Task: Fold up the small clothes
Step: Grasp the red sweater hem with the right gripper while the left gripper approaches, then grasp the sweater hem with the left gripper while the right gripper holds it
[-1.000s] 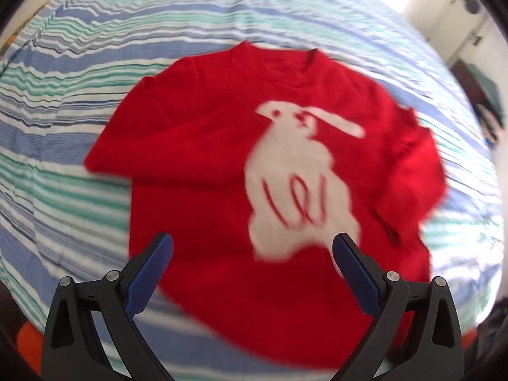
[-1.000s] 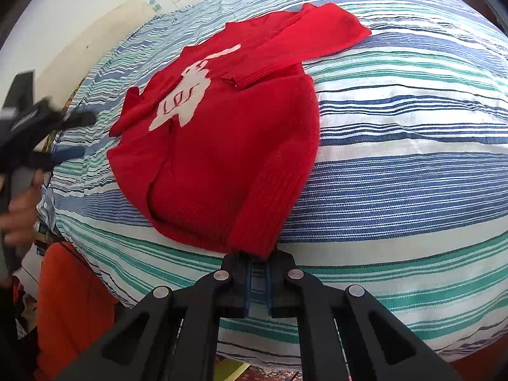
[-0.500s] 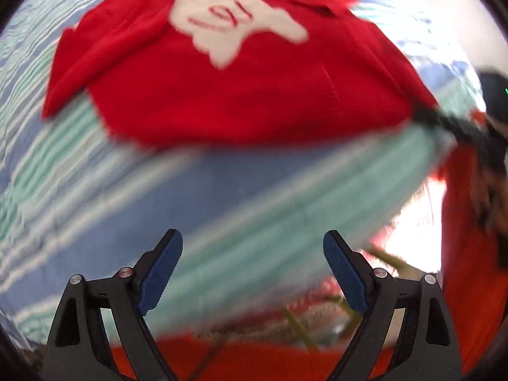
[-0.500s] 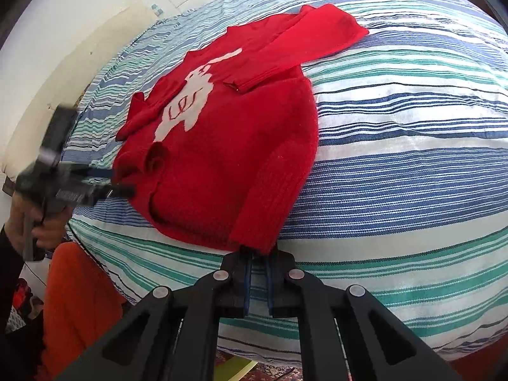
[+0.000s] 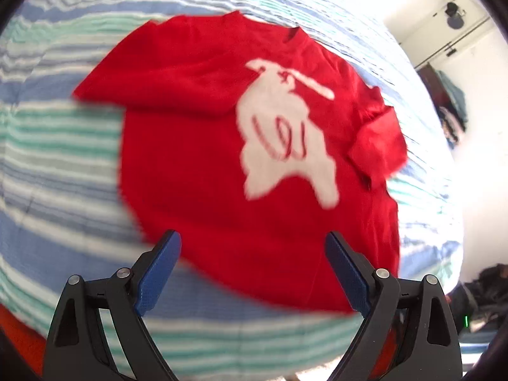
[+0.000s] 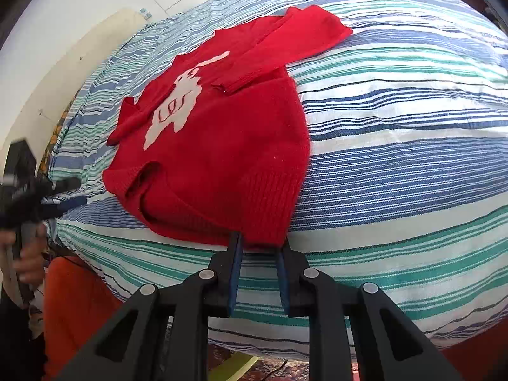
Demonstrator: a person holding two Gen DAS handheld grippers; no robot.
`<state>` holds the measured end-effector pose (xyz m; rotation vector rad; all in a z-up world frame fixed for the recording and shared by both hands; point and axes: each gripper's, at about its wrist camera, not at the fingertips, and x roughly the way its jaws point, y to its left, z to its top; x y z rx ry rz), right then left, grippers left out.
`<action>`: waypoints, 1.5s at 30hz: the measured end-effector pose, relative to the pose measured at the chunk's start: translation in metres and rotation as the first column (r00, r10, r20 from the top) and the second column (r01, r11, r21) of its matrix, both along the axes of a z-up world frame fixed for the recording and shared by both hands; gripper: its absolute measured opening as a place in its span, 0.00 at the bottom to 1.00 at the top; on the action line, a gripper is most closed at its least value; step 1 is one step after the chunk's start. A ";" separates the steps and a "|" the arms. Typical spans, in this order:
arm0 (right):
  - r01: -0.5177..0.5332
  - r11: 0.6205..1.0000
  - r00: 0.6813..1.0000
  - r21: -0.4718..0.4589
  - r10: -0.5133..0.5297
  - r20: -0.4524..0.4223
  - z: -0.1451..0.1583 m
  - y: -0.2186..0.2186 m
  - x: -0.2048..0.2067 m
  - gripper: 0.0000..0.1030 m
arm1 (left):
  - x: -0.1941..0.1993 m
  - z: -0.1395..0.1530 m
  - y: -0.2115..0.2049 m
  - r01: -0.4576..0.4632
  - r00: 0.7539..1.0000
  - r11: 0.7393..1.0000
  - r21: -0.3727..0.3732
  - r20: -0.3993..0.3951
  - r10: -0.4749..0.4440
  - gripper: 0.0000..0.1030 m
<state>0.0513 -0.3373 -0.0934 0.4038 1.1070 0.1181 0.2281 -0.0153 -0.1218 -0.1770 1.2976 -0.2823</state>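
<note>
A small red sweater (image 5: 190, 158) with a white animal figure lies flat, front up, on a blue, green and white striped bedcover (image 5: 57, 165). My left gripper (image 5: 252, 241) hangs wide open over its lower hem with nothing between the fingers. In the right wrist view the sweater (image 6: 222, 146) has one sleeve folded across the chest. My right gripper (image 6: 260, 243) sits at the near hem corner; its jaws are opening, with the ribbed corner lying loose between the tips. The left gripper (image 6: 71, 193) shows there at the sweater's left edge, held by a hand (image 6: 28, 254).
The striped bedcover (image 6: 397, 127) stretches wide to the right of the sweater. Orange fabric (image 6: 73, 301) sits below the bed's near edge. A dark cabinet with clothes (image 5: 451, 117) and a dark heap (image 5: 489, 285) stand by the white wall.
My right gripper's jaws have parted from the hem corner they were pinching. The left gripper swung out to the bed's edge and came back over the sweater's hem, still open.
</note>
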 end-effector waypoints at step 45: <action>0.113 0.894 0.993 0.434 -0.118 -0.014 -0.008 -0.060 -0.002 0.44 | -0.118 -0.052 0.103 -0.056 0.988 0.982 -0.182 -0.151 0.028 0.21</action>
